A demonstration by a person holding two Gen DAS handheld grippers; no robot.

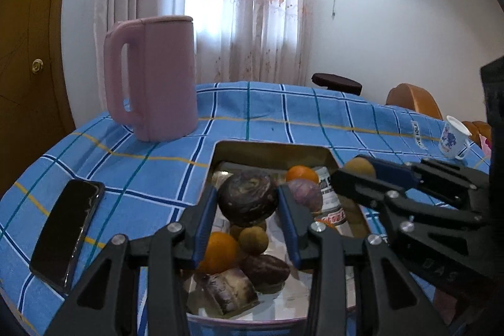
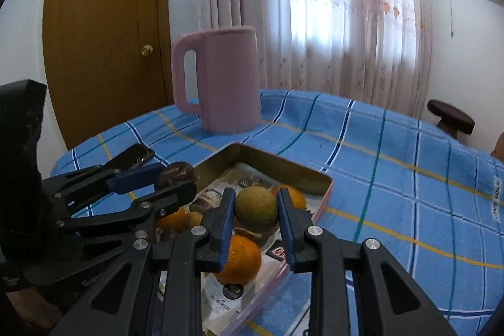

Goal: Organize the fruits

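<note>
A shallow metal tin point(image 1: 271, 148) point(image 2: 277, 162) on the blue checked tablecloth holds oranges point(image 1: 302, 173) point(image 2: 241, 254), dark purple passion fruits point(image 1: 264, 270) and small brown-green fruits point(image 1: 253, 240). My left gripper point(image 1: 248, 203) is shut on a dark purple passion fruit point(image 1: 248, 199) above the tin; it also shows in the right wrist view point(image 2: 176, 175). My right gripper point(image 2: 256, 207) is shut on a round green-brown fruit point(image 2: 256, 208) above the tin; that fruit shows in the left wrist view point(image 1: 359, 167).
A pink jug point(image 1: 151, 77) point(image 2: 220, 77) stands behind the tin. A black phone point(image 1: 67, 232) point(image 2: 132, 156) lies left of the tin. A white patterned cup point(image 1: 453, 139) stands far right. A dark stool point(image 2: 450, 117) and a door point(image 2: 104, 52) are beyond the table.
</note>
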